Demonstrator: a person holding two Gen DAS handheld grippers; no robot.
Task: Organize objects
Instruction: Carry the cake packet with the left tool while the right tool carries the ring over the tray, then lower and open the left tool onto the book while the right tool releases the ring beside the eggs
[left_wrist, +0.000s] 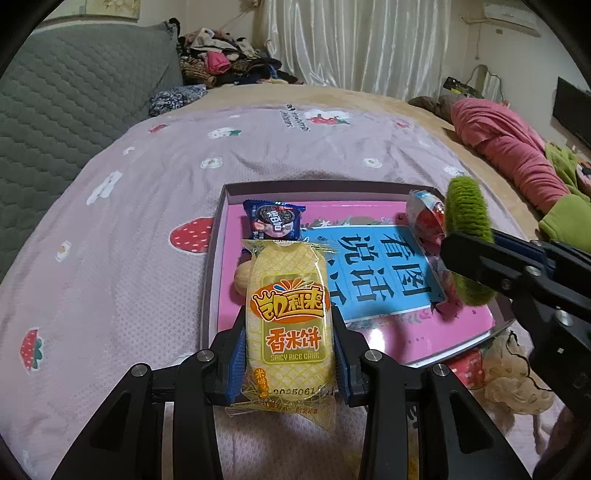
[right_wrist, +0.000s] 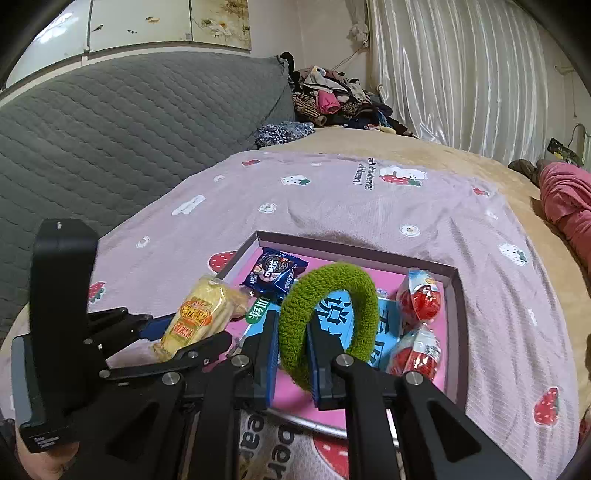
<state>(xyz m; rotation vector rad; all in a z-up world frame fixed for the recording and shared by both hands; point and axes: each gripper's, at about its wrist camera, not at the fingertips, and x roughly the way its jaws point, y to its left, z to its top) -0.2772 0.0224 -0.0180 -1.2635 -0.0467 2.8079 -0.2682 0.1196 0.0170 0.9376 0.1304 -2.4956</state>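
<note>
My left gripper (left_wrist: 290, 321) is shut on a yellow rice cake packet (left_wrist: 288, 295), held just above the near left corner of a shallow box (left_wrist: 332, 184) with a pink floor. The same packet (right_wrist: 195, 317) and left gripper (right_wrist: 177, 339) show at the left of the right wrist view. My right gripper (right_wrist: 293, 332) is shut on a fuzzy green ring (right_wrist: 334, 275) over the box (right_wrist: 456, 295); the ring (left_wrist: 467, 221) also shows at the right of the left wrist view. In the box lie a blue Oreo packet (left_wrist: 275, 218), a blue printed card (left_wrist: 384, 269), a walnut (left_wrist: 242, 277) and two red-and-white wrapped eggs (right_wrist: 421, 295).
The box lies on a pink strawberry-print bedspread (left_wrist: 147, 206). A grey quilted headboard (left_wrist: 74, 110) stands at the left, a heap of clothes (left_wrist: 229, 62) at the back, a pink garment (left_wrist: 509, 147) at the right. A cream fluffy item (left_wrist: 513, 376) lies by the box's near right corner.
</note>
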